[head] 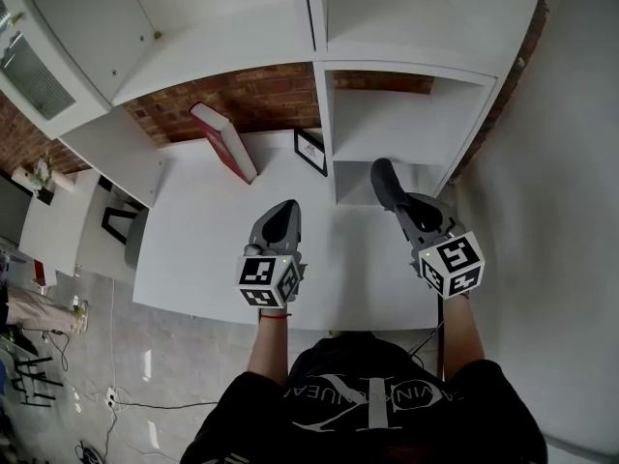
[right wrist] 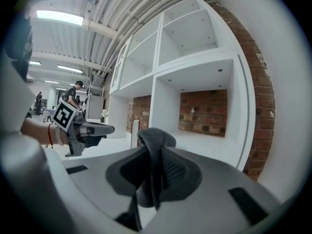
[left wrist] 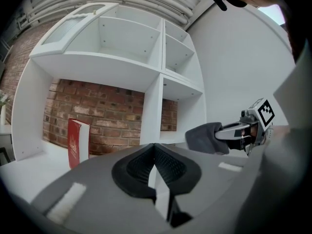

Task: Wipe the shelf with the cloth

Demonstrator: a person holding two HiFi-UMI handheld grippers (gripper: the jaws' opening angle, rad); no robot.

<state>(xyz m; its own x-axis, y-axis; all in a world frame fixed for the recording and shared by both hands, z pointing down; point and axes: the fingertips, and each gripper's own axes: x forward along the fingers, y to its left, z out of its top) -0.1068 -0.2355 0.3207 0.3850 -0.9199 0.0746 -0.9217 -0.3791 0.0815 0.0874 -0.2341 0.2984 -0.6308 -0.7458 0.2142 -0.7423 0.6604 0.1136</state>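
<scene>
At the mouth of the lower right compartment of the white shelf point(head: 324, 124), the right gripper point(head: 404, 204) holds a dark grey cloth point(head: 384, 176). Its jaws are clamped on the fabric: in the right gripper view the cloth point(right wrist: 156, 138) stands up in a fold between the pads and hangs down behind them. Whether the cloth touches the shelf board I cannot tell. From the left gripper view the cloth point(left wrist: 207, 138) shows as a soft bunch at the tip of the right gripper point(left wrist: 229, 133), in front of that same compartment.

The left gripper point(head: 285, 209) hovers over the white surface point(head: 203, 249), to the left of the shelf's upright divider and well apart from the cloth. Its jaws are closed tip to tip with nothing between them, only a thin sliver of white showing behind the tips in the left gripper view point(left wrist: 154, 146). The right gripper view catches the left gripper point(right wrist: 102, 128) from the side, jaws pointing toward the shelf.

A red book point(head: 224, 143) leans tilted in the lower left compartment, against the brick wall point(head: 251, 100) seen through the open back. A small black-framed picture point(head: 310, 151) stands just beside the divider, between the book and the right compartment. The upper compartments are white inside.
</scene>
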